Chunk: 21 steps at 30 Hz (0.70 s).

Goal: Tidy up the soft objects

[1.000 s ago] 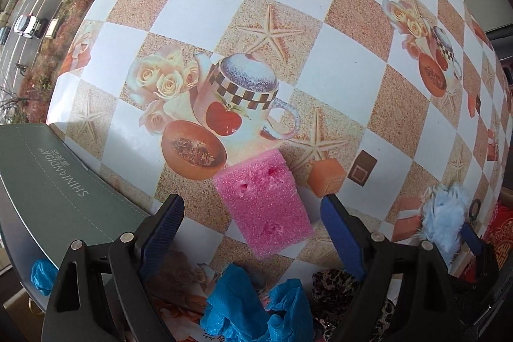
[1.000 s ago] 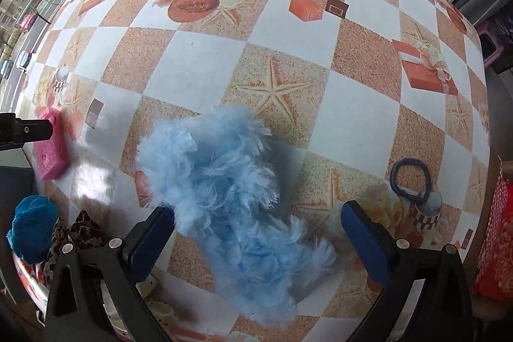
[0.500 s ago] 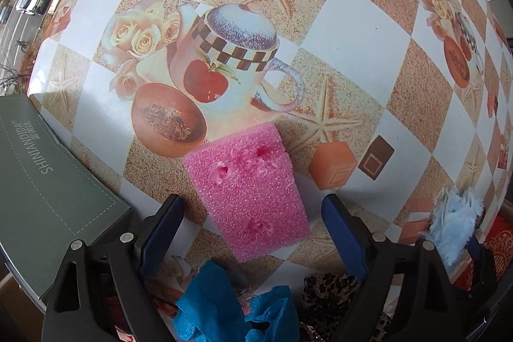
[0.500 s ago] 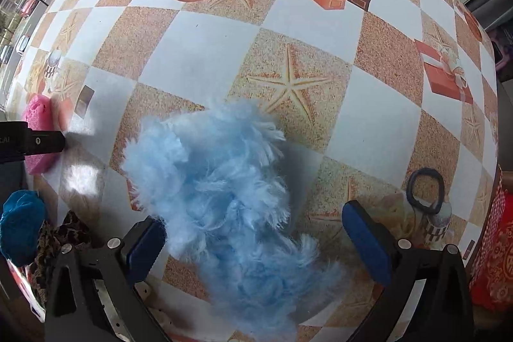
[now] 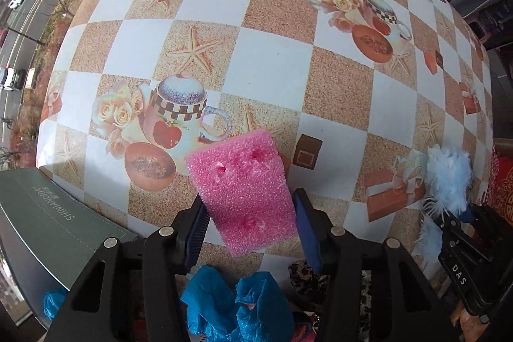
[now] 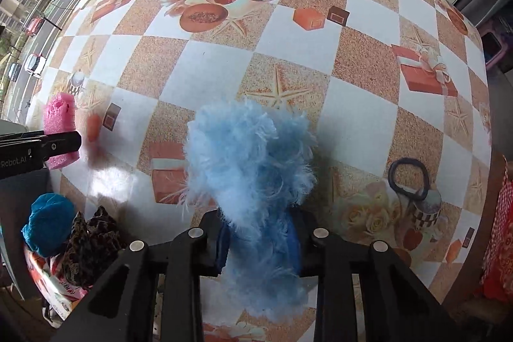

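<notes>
A pink sponge (image 5: 240, 181) with several dents sits between the blue pads of my left gripper (image 5: 250, 220). Its jaws are closing and the pads press both of the sponge's sides, just above the checkered tablecloth (image 5: 266, 66). In the right wrist view the same sponge (image 6: 59, 114) shows at the far left. My right gripper (image 6: 259, 239) is shut on a fluffy light-blue feathery bundle (image 6: 250, 156), which hides the pads. That bundle (image 5: 449, 178) also shows at the right edge of the left wrist view.
Crumpled blue foam wrap (image 5: 237, 303) and a leopard-print cloth (image 5: 307, 274) lie below the left gripper at the table's near edge. A grey-green board (image 5: 48, 223) sticks out at the left. A dark hair tie (image 6: 408, 178) lies right of the bundle. Red patterned fabric (image 6: 500, 229) hangs at far right.
Both grippers' jaws went from wide apart to closed in: the left on the pink sponge, the right on the blue bundle. The left gripper shifted and the sponge now sits deeper between its fingers.
</notes>
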{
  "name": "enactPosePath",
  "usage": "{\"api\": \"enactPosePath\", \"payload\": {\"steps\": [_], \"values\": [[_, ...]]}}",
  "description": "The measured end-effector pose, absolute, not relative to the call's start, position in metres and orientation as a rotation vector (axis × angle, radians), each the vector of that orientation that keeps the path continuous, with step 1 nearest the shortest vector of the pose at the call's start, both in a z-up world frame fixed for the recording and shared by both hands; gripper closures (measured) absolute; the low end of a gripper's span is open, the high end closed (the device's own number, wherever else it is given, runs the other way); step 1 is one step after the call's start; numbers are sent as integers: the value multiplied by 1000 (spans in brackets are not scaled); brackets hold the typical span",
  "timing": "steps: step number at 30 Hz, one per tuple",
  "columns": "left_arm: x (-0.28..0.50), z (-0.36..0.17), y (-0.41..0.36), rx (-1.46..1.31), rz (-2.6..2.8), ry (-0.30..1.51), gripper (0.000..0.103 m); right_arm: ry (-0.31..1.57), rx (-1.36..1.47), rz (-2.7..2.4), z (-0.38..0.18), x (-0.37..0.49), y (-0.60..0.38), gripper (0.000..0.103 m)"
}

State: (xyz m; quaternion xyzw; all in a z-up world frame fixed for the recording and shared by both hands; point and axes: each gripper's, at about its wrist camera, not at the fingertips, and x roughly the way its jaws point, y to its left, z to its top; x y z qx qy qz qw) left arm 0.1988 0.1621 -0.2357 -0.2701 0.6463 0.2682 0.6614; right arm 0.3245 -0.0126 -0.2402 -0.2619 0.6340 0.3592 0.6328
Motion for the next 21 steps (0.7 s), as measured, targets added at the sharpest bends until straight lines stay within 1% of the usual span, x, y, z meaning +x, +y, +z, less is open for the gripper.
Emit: {"api": "enactPosePath", "payload": {"steps": [4, 10, 21], "values": [[200, -207, 146, -520, 562, 1422, 48, 1471, -541, 816, -226, 325, -26, 72], [184, -180, 107, -426, 492, 1397, 48, 1486, -499, 808, -204, 311, -50, 72], [114, -141, 61, -334, 390, 1356, 48, 1529, -449, 750, -171, 237, -120, 72]]}}
